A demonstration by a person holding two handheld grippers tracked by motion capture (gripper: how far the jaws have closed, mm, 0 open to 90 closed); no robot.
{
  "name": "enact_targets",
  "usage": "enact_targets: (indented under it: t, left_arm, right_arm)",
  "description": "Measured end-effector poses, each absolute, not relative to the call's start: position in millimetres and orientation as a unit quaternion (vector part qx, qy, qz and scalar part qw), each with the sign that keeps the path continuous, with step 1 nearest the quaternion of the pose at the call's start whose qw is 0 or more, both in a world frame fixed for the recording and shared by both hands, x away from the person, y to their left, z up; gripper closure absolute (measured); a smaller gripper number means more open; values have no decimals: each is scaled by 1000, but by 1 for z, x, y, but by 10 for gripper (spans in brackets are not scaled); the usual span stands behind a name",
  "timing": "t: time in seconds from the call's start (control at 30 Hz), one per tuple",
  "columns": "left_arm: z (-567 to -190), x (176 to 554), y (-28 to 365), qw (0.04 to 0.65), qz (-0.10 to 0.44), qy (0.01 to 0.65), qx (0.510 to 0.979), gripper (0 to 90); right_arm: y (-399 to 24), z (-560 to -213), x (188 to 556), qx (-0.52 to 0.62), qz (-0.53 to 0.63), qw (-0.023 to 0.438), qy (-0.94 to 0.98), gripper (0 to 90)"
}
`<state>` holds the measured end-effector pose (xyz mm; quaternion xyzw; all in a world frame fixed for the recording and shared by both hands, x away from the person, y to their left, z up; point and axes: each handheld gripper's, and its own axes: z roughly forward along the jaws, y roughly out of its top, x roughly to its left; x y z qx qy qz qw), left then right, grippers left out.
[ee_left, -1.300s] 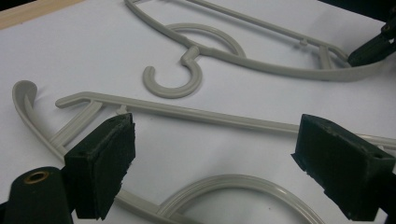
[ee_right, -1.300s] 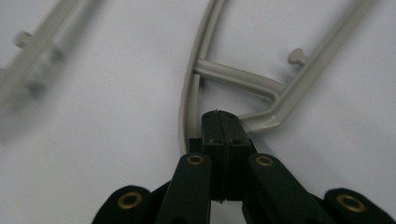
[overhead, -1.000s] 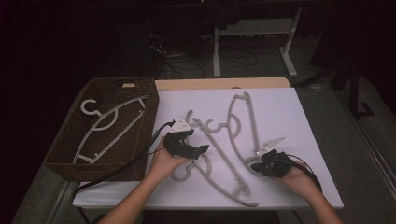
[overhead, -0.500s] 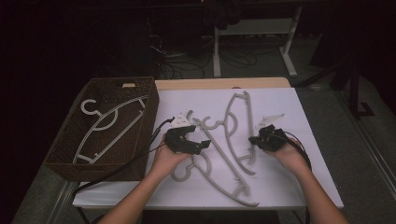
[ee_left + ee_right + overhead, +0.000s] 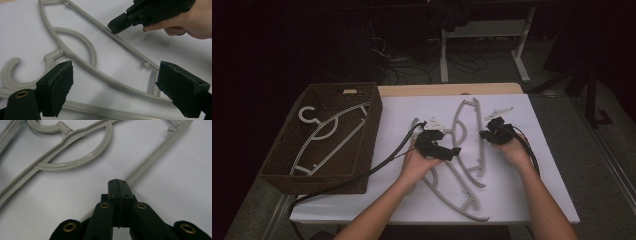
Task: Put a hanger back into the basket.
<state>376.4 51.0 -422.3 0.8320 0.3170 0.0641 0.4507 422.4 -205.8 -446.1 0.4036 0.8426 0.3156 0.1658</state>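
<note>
Brown wicker basket [image 5: 279, 159] at the table's [image 5: 402, 107] left holding one grey hanger [image 5: 328, 134], more hangers [image 5: 467, 131] loose on the white top, left hand-held gripper [image 5: 113, 90] spread wide above one, right hand-held gripper [image 5: 119, 188] clenched on that hanger's straight bar, seen close up.

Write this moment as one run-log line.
left gripper: open above grey plastic hanger | right gripper: shut at its bar | brown wicker basket: one hanger

A dim lab or workshop: a white-covered table [image 5: 532, 200] stands on grey floor, with loose cables [image 5: 462, 62] and metal desk legs [image 5: 524, 70] behind.
</note>
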Motion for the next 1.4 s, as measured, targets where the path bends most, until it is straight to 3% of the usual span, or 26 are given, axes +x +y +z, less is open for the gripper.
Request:
enact_targets:
  t: [0.8, 1.03, 1.4]
  left_arm:
    - [-453, 402, 26, 404, 11, 376, 834, 184]
    - [-455, 406, 18, 405, -31, 361, 840, 300]
    - [-444, 412, 12, 432, -36, 370, 822, 510]
  right_arm:
    - [-201, -452, 423, 398, 302, 173, 849, 890]
    - [-202, -453, 424, 397, 304, 169, 850, 891]
    - [-205, -456, 423, 395, 295, 173, 853, 890]
